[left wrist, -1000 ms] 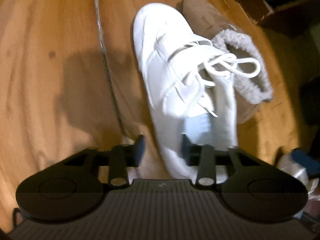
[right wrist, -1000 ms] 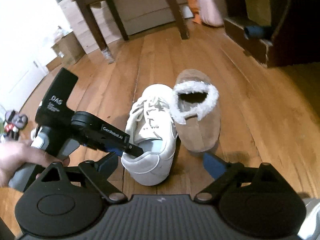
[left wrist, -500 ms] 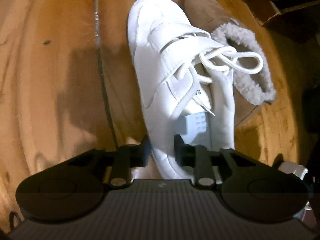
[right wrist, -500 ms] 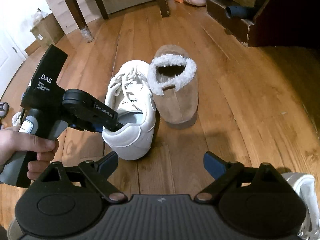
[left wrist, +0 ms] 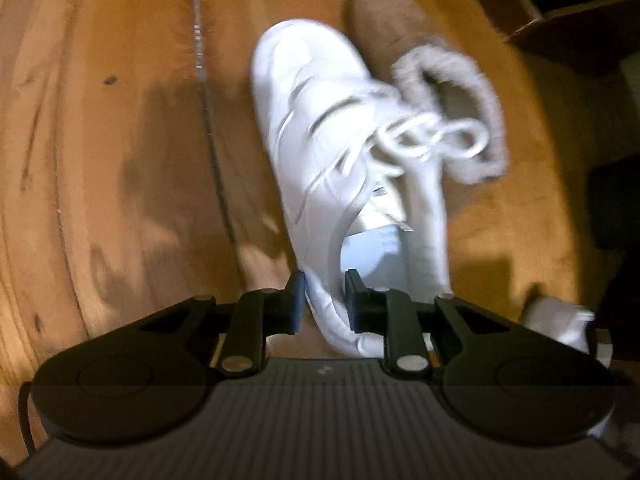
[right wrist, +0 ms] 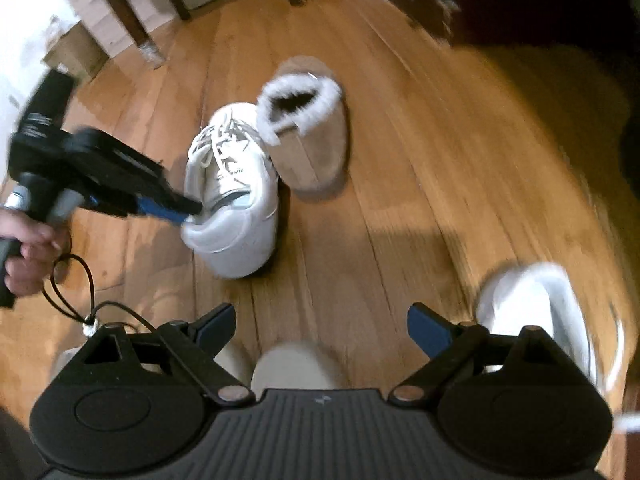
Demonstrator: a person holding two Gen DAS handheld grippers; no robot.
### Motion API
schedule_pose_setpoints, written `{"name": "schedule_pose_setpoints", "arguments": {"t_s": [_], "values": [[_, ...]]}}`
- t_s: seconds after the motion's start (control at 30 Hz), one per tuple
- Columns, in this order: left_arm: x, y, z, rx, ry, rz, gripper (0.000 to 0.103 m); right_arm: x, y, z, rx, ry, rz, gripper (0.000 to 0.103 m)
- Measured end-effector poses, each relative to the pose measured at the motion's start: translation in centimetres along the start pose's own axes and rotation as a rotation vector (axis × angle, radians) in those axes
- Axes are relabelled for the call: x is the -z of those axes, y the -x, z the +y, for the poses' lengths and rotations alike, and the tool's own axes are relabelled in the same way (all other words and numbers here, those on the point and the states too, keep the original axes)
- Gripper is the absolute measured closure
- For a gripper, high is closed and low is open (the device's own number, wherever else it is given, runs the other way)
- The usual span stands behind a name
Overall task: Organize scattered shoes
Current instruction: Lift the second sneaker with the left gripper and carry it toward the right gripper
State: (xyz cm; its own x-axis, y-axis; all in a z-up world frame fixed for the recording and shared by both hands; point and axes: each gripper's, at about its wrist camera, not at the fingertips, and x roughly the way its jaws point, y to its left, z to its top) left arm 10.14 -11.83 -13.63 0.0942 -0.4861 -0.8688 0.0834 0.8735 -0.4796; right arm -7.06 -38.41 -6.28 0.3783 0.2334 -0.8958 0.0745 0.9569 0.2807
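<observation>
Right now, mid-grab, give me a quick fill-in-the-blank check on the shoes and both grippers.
1. The left gripper is shut on the heel collar of the ____ sneaker.
2. Beside that sneaker lies a tan ____ with a fleece collar.
3. The right gripper has its jaws ____ and holds nothing.
4. The shoes lie on a ____ floor.

Missing words: white; slipper; open; wooden
</observation>
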Motion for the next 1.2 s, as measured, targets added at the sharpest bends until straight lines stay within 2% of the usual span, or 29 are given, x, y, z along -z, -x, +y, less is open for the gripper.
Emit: {"name": "schedule_pose_setpoints", "arguments": {"t_s": [0.03, 0.1, 0.27, 0.37, 0.47, 0.57, 0.63, 0.67, 0.7, 0.77, 0.83, 0.87, 1.0, 1.03, 1.07, 1.1, 1.17, 1.2], "values": [[0.3, 1.0, -0.2, 0.059, 0.01, -0.003, 0.093, 0.3, 0.3, -0.9, -0.003, -0.033, 0.011, 0.008], [0.4, 2.5, -0.7, 0.084, -0.007, -0.016, 0.093, 0.9, 0.9, -2.4, -0.003, -0.095, 0.021, 0.008], [0.7, 2.6, -0.4, -0.001, -0.074, -0.069, 0.09, 1.8, 1.3, -4.3, -0.008, -0.176, 0.009, 0.008], [0.5, 0.5, 0.4, -0.035, -0.091, -0.078, 0.089, 2.2, 0.5, -4.1, -0.031, -0.19, 0.02, 0.008], [0.3, -0.3, 0.3, -0.061, -0.113, -0.083, 0.072, 2.4, 0.0, -3.3, -0.037, -0.168, 0.028, 0.008], [0.4, 0.2, -0.1, -0.039, -0.119, -0.105, 0.057, 2.4, 0.0, -2.5, -0.043, -0.144, 0.026, 0.008], [0.6, 0.5, -1.2, -0.047, -0.163, -0.14, 0.05, 2.5, 0.0, -2.1, -0.051, -0.134, 0.027, 0.008], [0.7, 0.6, -1.6, -0.062, -0.185, -0.157, 0.042, 2.5, 0.0, -2.1, -0.051, -0.133, 0.028, 0.008], [1.1, 0.4, -2.4, -0.124, -0.256, -0.217, 0.031, 2.6, 0.0, -2.2, -0.049, -0.131, 0.031, 0.008], [1.6, -0.4, -3.2, -0.222, -0.339, -0.267, 0.022, 2.7, -0.1, -2.5, -0.044, -0.136, 0.033, 0.008], [2.0, -2.4, -3.2, -0.355, -0.406, -0.279, 0.022, 2.9, -0.3, -3.1, -0.042, -0.156, 0.037, 0.008], [2.0, -2.9, -3.1, -0.377, -0.409, -0.276, 0.022, 3.0, -0.5, -3.4, -0.044, -0.166, 0.04, 0.008], [1.7, -3.9, -2.7, -0.383, -0.41, -0.297, 0.025, 3.2, -0.7, -4.2, -0.049, -0.183, 0.047, 0.008], [1.6, -4.0, -2.9, -0.387, -0.411, -0.309, 0.03, 3.3, -0.7, -4.4, -0.048, -0.187, 0.046, 0.008], [1.5, -4.0, -3.1, -0.388, -0.412, -0.313, 0.048, 3.3, -0.6, -4.7, -0.046, -0.193, 0.045, 0.008], [1.5, -4.1, -3.7, -0.386, -0.424, -0.311, 0.074, 3.3, -0.6, -4.8, -0.045, -0.196, 0.045, 0.008], [1.6, -4.2, -4.8, -0.428, -0.445, -0.315, 0.082, 3.4, -0.6, -5.1, -0.043, -0.2, 0.044, 0.008], [1.8, -4.4, -5.3, -0.465, -0.469, -0.32, 0.082, 3.4, -0.6, -5.2, -0.041, -0.199, 0.044, 0.008]]}}
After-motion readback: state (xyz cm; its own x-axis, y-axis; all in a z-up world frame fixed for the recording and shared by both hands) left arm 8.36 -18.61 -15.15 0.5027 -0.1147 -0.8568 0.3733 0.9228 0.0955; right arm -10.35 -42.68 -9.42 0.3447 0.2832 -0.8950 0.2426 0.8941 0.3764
